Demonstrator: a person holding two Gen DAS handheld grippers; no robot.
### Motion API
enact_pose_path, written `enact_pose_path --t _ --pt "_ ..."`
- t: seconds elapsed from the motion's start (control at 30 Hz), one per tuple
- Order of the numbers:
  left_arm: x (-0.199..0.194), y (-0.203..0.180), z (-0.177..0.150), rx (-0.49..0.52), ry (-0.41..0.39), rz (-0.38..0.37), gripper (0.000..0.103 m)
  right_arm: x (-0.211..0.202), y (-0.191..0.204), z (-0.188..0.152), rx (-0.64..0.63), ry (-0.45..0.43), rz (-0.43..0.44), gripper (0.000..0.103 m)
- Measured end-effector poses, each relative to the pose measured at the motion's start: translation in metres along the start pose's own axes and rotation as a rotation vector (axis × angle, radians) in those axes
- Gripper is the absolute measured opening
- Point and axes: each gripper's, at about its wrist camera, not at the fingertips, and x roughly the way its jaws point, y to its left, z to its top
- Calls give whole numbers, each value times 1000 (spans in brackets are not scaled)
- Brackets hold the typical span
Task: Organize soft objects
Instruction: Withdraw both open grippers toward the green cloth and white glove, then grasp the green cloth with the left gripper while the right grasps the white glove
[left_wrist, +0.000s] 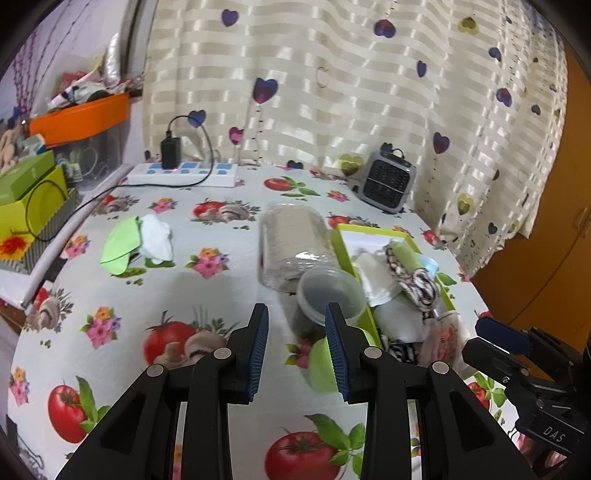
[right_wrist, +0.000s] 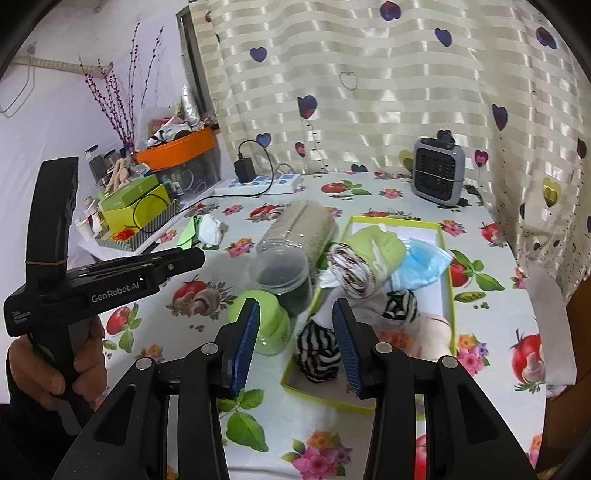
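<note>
The left tongs (left_wrist: 297, 350) were open, with nothing between the blue pads (left_wrist: 258, 354). They hung over the counter (left_wrist: 110, 295), which had a cloth with tomatoes and flowers on it. The right tongs (right_wrist: 295, 343) were open wide too, and they held nothing. A hand (right_wrist: 55, 365) gripped the handle of the left tongs at the left side of the right camera's view. A green tray (right_wrist: 448, 295) sat on the counter just ahead of the right tongs. Soft things lay piled in it: a black and white striped roll (right_wrist: 319, 354), a brown striped roll (right_wrist: 351, 273), a green cloth (right_wrist: 380, 243) and a blue face mask (right_wrist: 421, 269). Right beside the tray lay a clear jar (right_wrist: 295, 236) on its side, with a smaller clear tub (right_wrist: 280, 277) and a green lid (right_wrist: 262, 321) near it. Farther off on the counter, well apart from the tray, lay a green cloth piece (left_wrist: 122, 247) touching a white one (left_wrist: 157, 238). A small grey fan (left_wrist: 388, 181) stood by the curtain (left_wrist: 332, 74).
</note>
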Motion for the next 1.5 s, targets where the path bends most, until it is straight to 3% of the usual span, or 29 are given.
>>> enact_pose_path --t 0.47,1.0,1.5 --pt "-5 32 -5 -55 -4 48 31 17 33 11 -65 11 65 42" --pt "-6 100 -10 -162 0 120 31 53 68 22 -127 57 143 42" --pt "8 158 10 -222 -9 183 31 106 108 66 -167 89 228 42"
